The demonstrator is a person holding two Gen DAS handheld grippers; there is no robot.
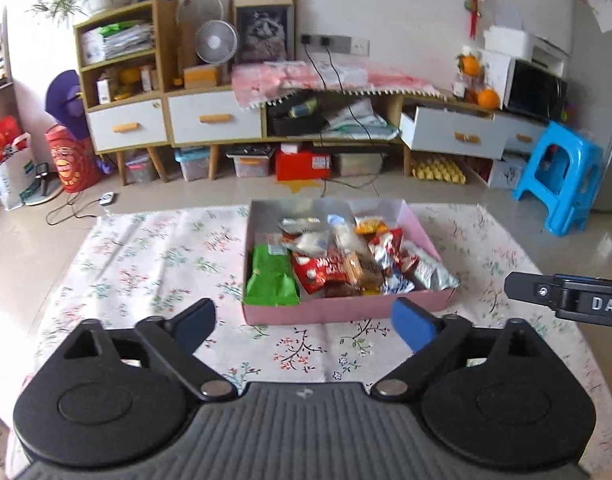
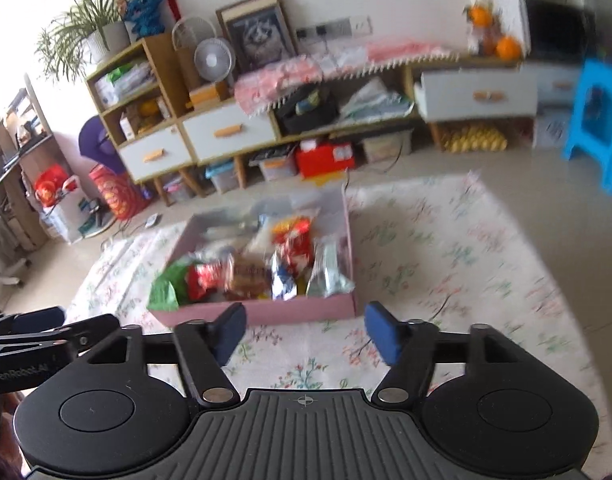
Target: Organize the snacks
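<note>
Jaws of both the left gripper [image 1: 304,326] and right gripper [image 2: 305,332] gape wide, holding nothing; ahead of them sits the pink cardboard box [image 1: 338,309] of foil snack packets [image 1: 346,256].

My right camera smears the snack packets [image 2: 266,268] in the pink box [image 2: 266,314], so I cannot read any wrapper there. My left camera catches only the tip of my right gripper [image 1: 566,298] beside the box, cut off at the frame edge. The lower packets stay buried under the pile.
</note>
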